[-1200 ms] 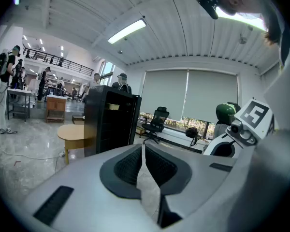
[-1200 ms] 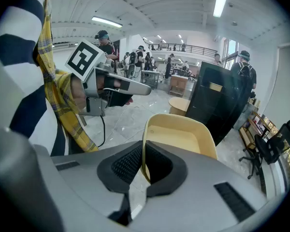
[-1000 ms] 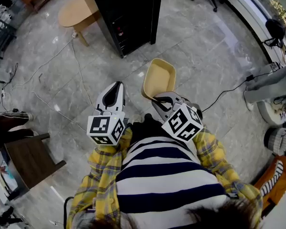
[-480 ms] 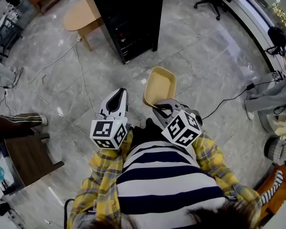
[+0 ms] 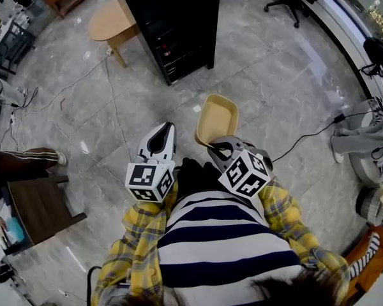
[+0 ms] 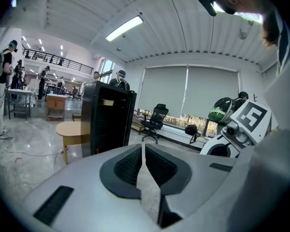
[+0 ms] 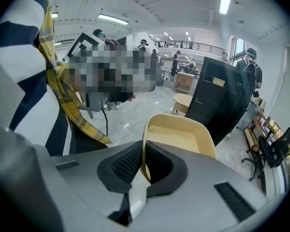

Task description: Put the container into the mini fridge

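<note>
Right gripper (image 7: 143, 164) clamps the rim of the tan container (image 5: 218, 115), held above the floor (image 5: 274, 75), well short of the black cabinet (image 5: 172, 24), probably the mini fridge. Left gripper (image 6: 143, 159) closed, empty.

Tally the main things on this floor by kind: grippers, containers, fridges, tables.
Grippers: 2 (left gripper, right gripper)
Container: 1
Mini fridge: 1
Round table: 1
Total: 5

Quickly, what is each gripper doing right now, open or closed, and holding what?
Left gripper: closed, nothing between its jaws.
Right gripper: closed on the side wall of the yellow container.
</note>
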`<action>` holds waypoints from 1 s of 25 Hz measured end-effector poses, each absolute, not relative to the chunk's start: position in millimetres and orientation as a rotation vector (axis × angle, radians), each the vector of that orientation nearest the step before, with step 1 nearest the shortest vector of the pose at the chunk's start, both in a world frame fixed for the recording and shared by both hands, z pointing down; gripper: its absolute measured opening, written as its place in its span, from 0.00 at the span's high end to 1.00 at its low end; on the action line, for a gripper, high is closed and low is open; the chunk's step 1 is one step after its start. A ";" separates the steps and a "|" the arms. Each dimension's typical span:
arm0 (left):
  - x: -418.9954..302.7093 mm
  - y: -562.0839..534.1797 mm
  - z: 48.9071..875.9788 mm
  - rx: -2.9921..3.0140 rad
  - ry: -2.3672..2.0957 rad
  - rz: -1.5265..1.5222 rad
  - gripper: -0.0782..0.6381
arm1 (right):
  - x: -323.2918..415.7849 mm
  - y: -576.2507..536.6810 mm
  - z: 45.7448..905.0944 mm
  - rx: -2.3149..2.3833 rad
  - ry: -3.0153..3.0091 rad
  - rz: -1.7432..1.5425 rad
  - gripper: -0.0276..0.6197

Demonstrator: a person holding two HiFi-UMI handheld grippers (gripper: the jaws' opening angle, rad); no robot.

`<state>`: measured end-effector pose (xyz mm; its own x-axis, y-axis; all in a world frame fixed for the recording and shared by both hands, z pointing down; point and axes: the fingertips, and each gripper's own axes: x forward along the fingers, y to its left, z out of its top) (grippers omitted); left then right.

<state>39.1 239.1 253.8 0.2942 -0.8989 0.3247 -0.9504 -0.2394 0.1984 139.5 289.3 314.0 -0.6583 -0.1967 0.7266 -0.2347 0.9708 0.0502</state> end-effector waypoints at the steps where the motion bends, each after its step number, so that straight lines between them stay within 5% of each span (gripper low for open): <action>1: 37.7 239.8 255.3 2.209 -1.669 0.204 0.84 | 138.9 289.4 315.6 0.297 -2.307 0.066 0.90; 25: -38.2 100.0 307.1 2.139 -1.583 0.190 0.84 | 67.2 159.4 348.9 0.187 -2.208 0.127 0.90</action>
